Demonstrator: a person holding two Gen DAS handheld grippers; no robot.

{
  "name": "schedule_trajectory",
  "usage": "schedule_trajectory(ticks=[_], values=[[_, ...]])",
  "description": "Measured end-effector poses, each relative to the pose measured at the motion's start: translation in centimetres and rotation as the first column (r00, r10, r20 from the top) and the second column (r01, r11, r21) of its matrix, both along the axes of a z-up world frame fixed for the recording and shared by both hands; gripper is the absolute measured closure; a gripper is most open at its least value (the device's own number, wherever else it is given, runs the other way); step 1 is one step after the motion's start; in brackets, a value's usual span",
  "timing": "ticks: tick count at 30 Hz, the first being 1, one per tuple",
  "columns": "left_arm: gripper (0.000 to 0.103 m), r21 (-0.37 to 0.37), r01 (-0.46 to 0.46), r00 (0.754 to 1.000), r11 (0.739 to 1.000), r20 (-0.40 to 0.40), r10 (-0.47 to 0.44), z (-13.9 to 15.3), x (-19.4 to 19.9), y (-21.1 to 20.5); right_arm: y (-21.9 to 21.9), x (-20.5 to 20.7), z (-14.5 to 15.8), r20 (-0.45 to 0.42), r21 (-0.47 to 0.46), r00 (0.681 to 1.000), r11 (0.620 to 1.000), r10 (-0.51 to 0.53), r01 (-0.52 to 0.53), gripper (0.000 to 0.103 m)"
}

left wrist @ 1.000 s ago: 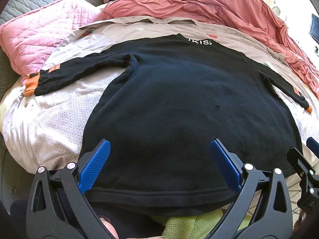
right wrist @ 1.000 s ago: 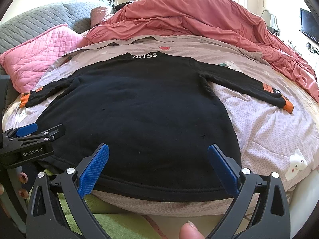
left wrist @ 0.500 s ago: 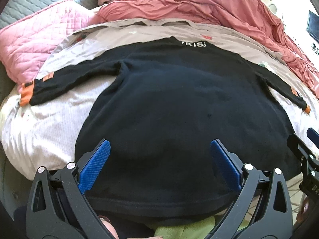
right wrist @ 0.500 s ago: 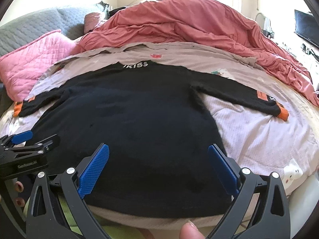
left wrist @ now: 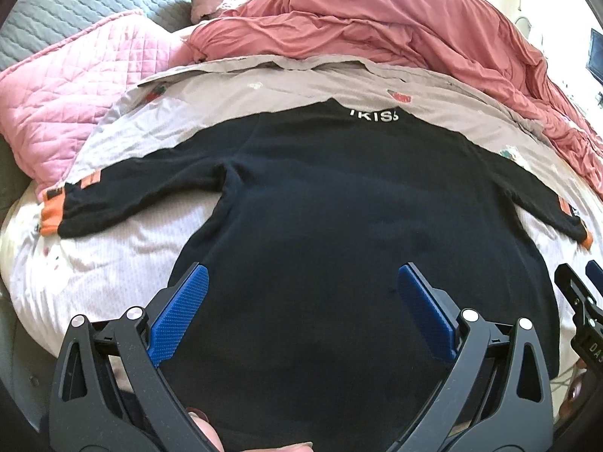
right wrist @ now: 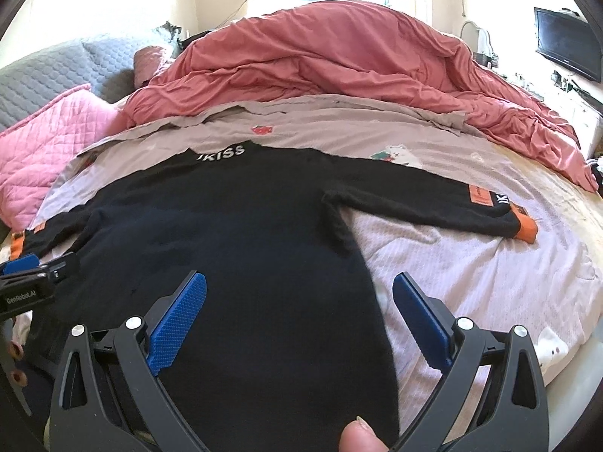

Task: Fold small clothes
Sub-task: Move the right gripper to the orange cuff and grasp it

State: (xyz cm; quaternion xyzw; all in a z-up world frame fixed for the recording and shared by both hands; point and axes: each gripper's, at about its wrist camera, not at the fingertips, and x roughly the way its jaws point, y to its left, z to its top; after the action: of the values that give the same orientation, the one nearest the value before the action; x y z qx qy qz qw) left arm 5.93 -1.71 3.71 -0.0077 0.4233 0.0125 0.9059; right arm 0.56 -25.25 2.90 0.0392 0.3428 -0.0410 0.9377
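A bed (right wrist: 490, 263) with a pale printed sheet fills both views; a red duvet (right wrist: 339, 56) is heaped at the far side, and a pink quilted pillow (left wrist: 75, 94) lies far off to the left of the claws.

A black sweater (left wrist: 339, 245) is spread flat on the sheet, collar lettering away from the claws and both sleeves stretched outward. Its lower body lies directly between and beneath the fingers of the left claw (left wrist: 301, 312). The right claw (right wrist: 299, 310) hangs over the sweater's right side edge, so that bare sheet is seen under its right finger. Both claws are held wide apart, and nothing is gripped in either.

Step in hand, as judged: the sweater is laid out and smoothed, and no fold has been made yet. The next move probably calls for a sleeve to be taken. The orange cuff (right wrist: 525, 229) lies ahead and to the right of the right claw, and would have to be pinched and carried across the body.

Against the frames from a second ago, the hem is no longer seen. Both claws have been advanced over the sweater, and the collar and sleeves sit lower in view. The spread of the fingers is unchanged.
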Motion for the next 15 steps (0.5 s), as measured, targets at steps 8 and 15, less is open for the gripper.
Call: schedule_trajectory(ticks=[8,15], values=[[0.009,-0.001,0.017,1.000,1.000,-0.011,-0.017,0.1,3.2,-1.5,-2.6,2.4,0.3,0.009,0.010,0.999,0.999,-0.041,0.041,0.004],[0.009,-0.014,0.031,0.999,0.999,-0.033,-0.031,-0.6,6.3,-2.8,-5.2,4.9,0.4,0.009,0.011,0.996,0.996,-0.084,0.084,0.004]])
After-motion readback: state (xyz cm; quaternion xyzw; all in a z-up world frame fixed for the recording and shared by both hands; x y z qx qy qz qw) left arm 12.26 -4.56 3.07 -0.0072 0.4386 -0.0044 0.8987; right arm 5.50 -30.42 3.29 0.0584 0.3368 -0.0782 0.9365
